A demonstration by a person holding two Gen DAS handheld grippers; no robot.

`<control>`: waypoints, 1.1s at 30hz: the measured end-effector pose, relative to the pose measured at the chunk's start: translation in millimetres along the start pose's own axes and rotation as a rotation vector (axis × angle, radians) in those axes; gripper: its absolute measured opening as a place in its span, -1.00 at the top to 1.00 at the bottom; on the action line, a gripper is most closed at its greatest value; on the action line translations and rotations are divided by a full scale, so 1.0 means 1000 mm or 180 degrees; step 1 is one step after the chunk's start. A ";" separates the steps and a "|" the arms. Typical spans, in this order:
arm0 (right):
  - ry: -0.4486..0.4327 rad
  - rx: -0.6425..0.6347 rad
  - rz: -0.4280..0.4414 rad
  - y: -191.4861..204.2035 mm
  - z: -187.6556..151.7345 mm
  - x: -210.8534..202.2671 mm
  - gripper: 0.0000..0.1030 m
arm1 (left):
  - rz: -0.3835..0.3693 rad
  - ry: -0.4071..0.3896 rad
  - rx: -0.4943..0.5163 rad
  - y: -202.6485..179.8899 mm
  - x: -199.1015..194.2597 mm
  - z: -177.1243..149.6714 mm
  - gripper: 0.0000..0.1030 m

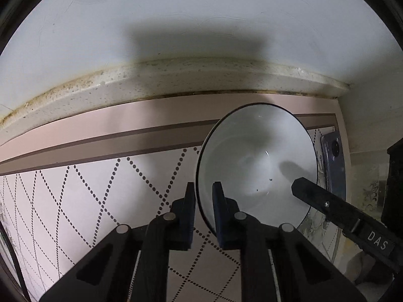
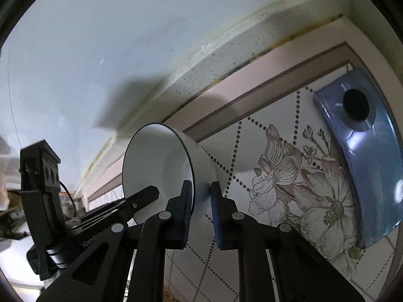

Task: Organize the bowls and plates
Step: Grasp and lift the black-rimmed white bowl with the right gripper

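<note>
Both claws pinch the rim of one white ceramic bowl with a thin dark rim line point(image 1: 257, 161), at opposite sides, tipped on edge above the patterned mat.

Left claw point(image 1: 204, 196): closed on the near rim, one pad inside the wall, one outside. Right claw point(image 2: 201, 193): likewise clamped on the rim, the bowl's mouth turned to its left.

Risks (judgement):
- Glazed rim, small pad contact; if either claw twists or pulls apart from the other, the rim may slide out and the bowl drop.
- Releasing one side early would leave a one-sided hold, and the bowl could swing.

View differences:
- Left wrist view shows the bowl's interior full-on, with the right claw's finger over the far rim.
- Right wrist view shows the outer wall edge-on, and a blue smartphone lying camera-up point(image 2: 365, 151) on the mat to the right of that claw; only its edge appears in the left view.
</note>
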State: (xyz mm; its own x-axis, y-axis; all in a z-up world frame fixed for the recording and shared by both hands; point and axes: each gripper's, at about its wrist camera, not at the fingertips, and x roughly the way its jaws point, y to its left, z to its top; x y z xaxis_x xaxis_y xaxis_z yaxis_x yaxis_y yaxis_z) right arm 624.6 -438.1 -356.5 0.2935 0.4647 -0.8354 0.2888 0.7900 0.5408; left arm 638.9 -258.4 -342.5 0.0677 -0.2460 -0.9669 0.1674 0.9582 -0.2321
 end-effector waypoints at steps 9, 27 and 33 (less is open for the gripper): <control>-0.0015 -0.0086 0.0025 0.014 -0.017 -0.015 0.69 | 0.0001 -0.0116 0.0150 -0.011 -0.027 -0.018 0.78; -0.0270 -0.0431 -0.0019 0.034 -0.135 -0.143 0.69 | -0.0200 -0.0409 0.0546 -0.036 -0.129 -0.140 0.78; -0.0294 -0.0373 -0.0018 0.029 -0.190 -0.172 0.68 | -0.0220 -0.0345 0.0661 -0.037 -0.139 -0.190 0.78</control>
State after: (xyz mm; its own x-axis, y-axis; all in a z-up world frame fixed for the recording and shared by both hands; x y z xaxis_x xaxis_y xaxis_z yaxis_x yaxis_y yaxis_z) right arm 409.0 -419.0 -215.5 0.3764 0.4256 -0.8229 0.1839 0.8362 0.5166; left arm 436.1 -231.6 -220.0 0.1523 -0.3349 -0.9299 0.3732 0.8907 -0.2596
